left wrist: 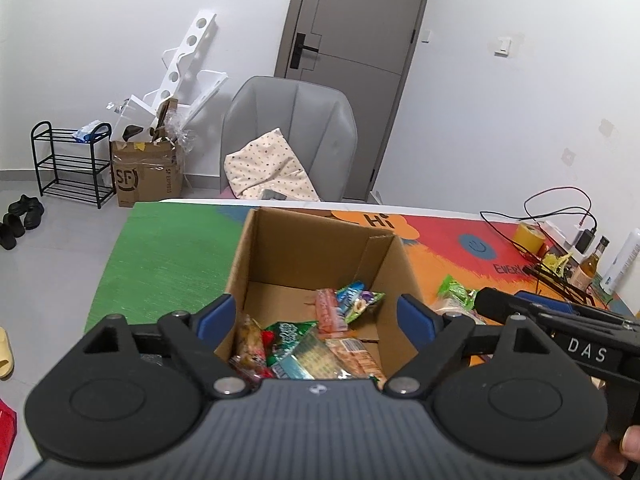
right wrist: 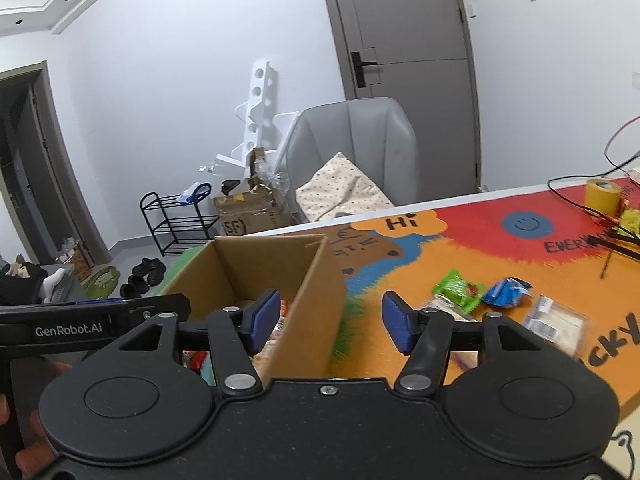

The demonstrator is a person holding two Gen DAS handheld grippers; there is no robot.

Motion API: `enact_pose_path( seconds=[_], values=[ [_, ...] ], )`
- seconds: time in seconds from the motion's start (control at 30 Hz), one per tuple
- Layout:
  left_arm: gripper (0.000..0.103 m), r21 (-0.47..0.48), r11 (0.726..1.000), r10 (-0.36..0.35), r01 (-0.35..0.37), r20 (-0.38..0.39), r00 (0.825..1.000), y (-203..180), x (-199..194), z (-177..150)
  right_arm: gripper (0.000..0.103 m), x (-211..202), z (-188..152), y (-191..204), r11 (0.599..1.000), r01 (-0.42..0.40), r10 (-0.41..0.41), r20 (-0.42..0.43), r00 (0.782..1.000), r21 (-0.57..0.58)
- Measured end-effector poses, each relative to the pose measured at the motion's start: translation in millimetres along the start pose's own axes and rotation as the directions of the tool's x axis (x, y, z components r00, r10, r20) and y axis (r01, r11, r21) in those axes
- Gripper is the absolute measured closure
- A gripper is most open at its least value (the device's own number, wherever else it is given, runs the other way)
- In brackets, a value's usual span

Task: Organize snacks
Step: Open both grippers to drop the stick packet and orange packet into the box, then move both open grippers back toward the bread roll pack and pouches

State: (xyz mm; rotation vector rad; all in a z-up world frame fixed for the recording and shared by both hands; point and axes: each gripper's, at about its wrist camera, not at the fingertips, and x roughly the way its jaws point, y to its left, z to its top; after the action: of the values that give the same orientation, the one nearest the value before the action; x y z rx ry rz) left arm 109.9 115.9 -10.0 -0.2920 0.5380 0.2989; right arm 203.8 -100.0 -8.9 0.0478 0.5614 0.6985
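Note:
An open cardboard box (left wrist: 304, 248) stands on the colourful table mat (left wrist: 160, 256). Several snack packets (left wrist: 320, 344) lie in a heap on its floor. My left gripper (left wrist: 316, 316) hovers over the box's near side, open and with nothing between its blue pads. In the right wrist view, my right gripper (right wrist: 330, 318) is open and empty too, straddling the right wall of the box (right wrist: 248, 268). On the mat to the right of the box lie a green packet (right wrist: 456, 290), a blue packet (right wrist: 506, 292) and a clear packet (right wrist: 556, 322).
A yellow tape roll (right wrist: 600, 196), black cables (left wrist: 560, 200) and a bottle (left wrist: 592, 260) crowd the far right of the table. A grey chair (left wrist: 288, 136) with a cushion stands behind the table's far edge. The green packet (left wrist: 454, 290) lies just right of the box.

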Motion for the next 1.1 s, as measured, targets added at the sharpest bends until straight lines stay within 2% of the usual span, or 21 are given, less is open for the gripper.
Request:
enact_pose_path(
  seconds=[0.4,0.7,1.1],
  values=[
    [0.015,0.042,0.998,-0.039,0.04,-0.027,0.999,-32.2,2.2,-8.2,0.031,-19.5,-13.7,-33.8,0.998,0.056,-0.055,-0.011,0.998,0.042],
    [0.015,0.069,0.995,-0.069,0.072,-0.056,0.996,-61.2,7.0,-17.4,0.015,-36.2,-20.0,-57.9,0.994,0.092,-0.092,-0.003,0.996,0.067],
    [0.015,0.111,0.986,-0.112,0.121,-0.083,0.99,-103.2,16.1,-26.6,0.014,-50.9,-29.6,-98.8,0.984,0.135,-0.136,-0.001,0.991,0.116]
  ],
)
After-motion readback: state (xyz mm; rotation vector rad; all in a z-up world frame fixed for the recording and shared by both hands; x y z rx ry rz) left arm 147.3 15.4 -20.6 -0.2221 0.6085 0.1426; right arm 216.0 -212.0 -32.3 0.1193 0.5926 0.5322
